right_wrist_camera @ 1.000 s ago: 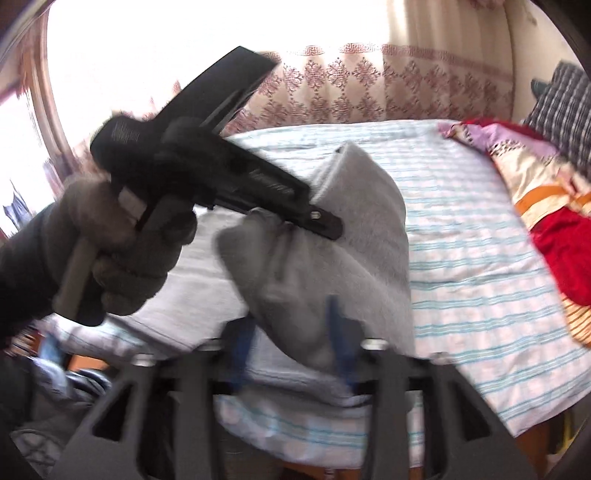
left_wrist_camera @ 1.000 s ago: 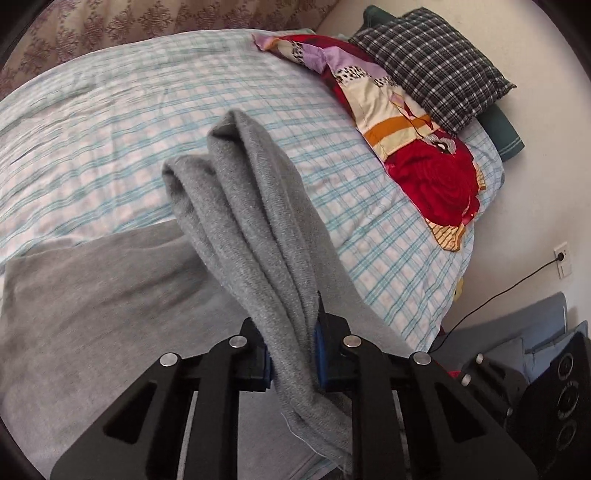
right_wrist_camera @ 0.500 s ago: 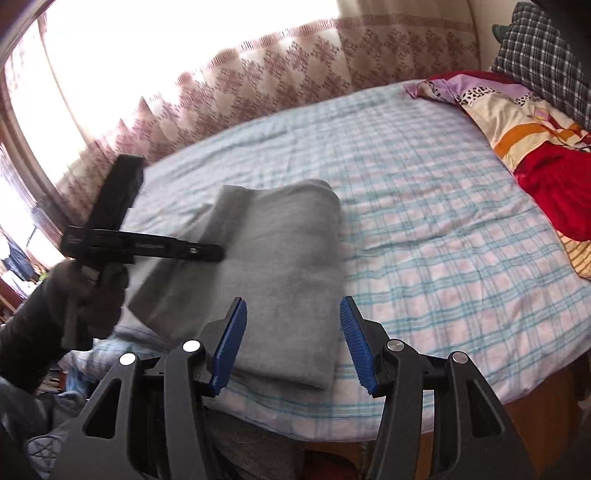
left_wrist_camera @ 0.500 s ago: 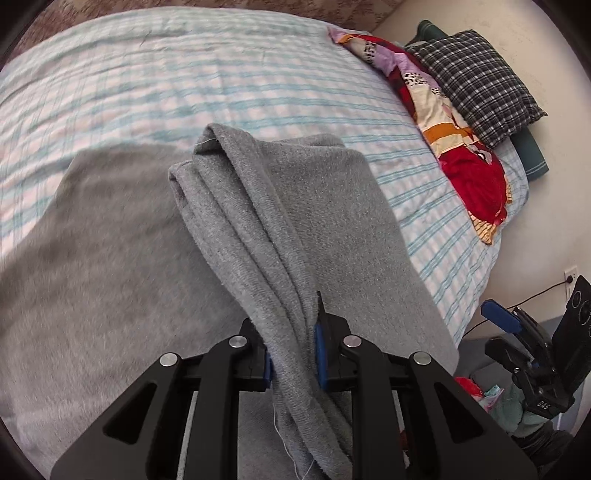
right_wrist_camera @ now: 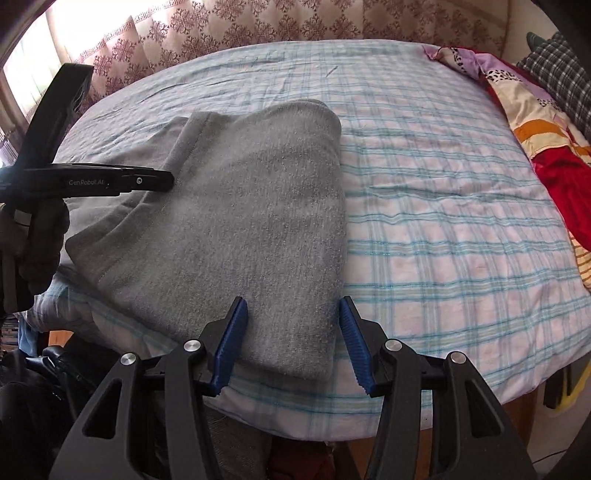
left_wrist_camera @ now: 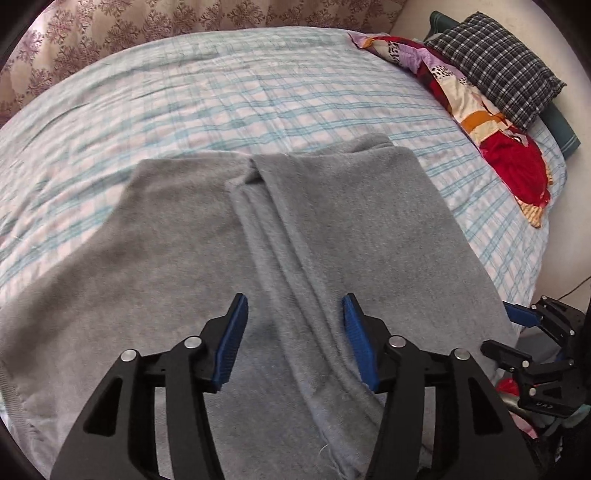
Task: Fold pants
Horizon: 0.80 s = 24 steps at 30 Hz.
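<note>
The grey pants [left_wrist_camera: 332,229] lie folded on the checked bed sheet [left_wrist_camera: 229,88], with a bunched ridge of cloth running down the middle. My left gripper [left_wrist_camera: 293,334] is open and empty just above that ridge. In the right wrist view the pants [right_wrist_camera: 240,206] lie flat near the bed's near edge. My right gripper [right_wrist_camera: 291,332] is open and empty over their near corner. The left gripper also shows in the right wrist view [right_wrist_camera: 162,180] at the left, over the pants' far side.
A red and patterned blanket [left_wrist_camera: 491,122] and a dark checked pillow [left_wrist_camera: 495,59] lie at the right end of the bed. A patterned curtain [right_wrist_camera: 258,22] hangs behind. The bed's front edge [right_wrist_camera: 332,413] is close below my right gripper.
My left gripper has opened and let go of the grey cloth, which now lies flat on the bed. My right gripper opened earlier and has stayed open, low over the pants.
</note>
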Each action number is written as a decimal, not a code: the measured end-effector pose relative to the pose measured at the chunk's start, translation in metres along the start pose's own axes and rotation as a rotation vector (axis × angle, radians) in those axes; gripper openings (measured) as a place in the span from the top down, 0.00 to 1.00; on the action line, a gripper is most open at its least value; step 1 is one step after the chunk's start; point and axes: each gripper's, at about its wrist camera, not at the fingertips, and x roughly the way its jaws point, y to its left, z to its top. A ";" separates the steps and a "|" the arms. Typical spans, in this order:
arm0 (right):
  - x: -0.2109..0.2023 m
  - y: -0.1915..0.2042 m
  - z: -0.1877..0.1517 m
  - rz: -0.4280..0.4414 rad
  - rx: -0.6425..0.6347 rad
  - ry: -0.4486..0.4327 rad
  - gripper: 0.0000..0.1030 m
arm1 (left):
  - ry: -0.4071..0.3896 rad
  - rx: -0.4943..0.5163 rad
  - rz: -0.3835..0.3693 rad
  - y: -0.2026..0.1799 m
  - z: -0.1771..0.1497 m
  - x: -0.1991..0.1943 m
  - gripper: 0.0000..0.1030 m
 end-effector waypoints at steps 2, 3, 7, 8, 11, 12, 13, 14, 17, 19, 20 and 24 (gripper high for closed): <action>-0.006 -0.002 0.008 0.007 -0.004 -0.027 0.50 | -0.020 0.001 0.016 0.001 0.001 -0.009 0.46; -0.010 -0.003 0.014 0.014 -0.006 -0.048 0.50 | -0.037 0.009 0.036 -0.001 0.002 -0.014 0.46; -0.016 -0.007 0.043 0.044 0.006 -0.100 0.50 | -0.091 0.048 0.039 -0.016 0.004 -0.033 0.46; -0.014 -0.008 0.053 0.052 0.006 -0.111 0.50 | -0.099 0.056 0.028 -0.020 0.004 -0.037 0.46; -0.002 -0.005 0.079 0.071 -0.015 -0.130 0.50 | -0.105 0.085 -0.009 -0.035 0.001 -0.042 0.46; 0.005 -0.005 0.088 0.081 -0.010 -0.127 0.50 | -0.102 0.093 -0.023 -0.040 -0.001 -0.042 0.46; 0.012 -0.006 0.097 0.093 0.001 -0.121 0.50 | -0.092 0.101 -0.041 -0.046 -0.004 -0.041 0.46; 0.021 -0.007 0.107 0.111 0.019 -0.112 0.50 | -0.081 0.110 -0.055 -0.049 -0.007 -0.039 0.46; 0.046 -0.006 0.131 0.108 0.029 -0.092 0.50 | -0.053 0.138 -0.067 -0.060 -0.016 -0.031 0.46; 0.064 -0.004 0.145 0.092 0.016 -0.076 0.50 | -0.025 0.147 -0.064 -0.061 -0.022 -0.022 0.46; 0.071 -0.003 0.150 0.080 0.014 -0.071 0.50 | -0.013 0.146 -0.061 -0.061 -0.026 -0.018 0.46; 0.093 -0.005 0.162 0.041 0.008 -0.046 0.50 | 0.004 0.153 -0.063 -0.057 -0.035 -0.008 0.46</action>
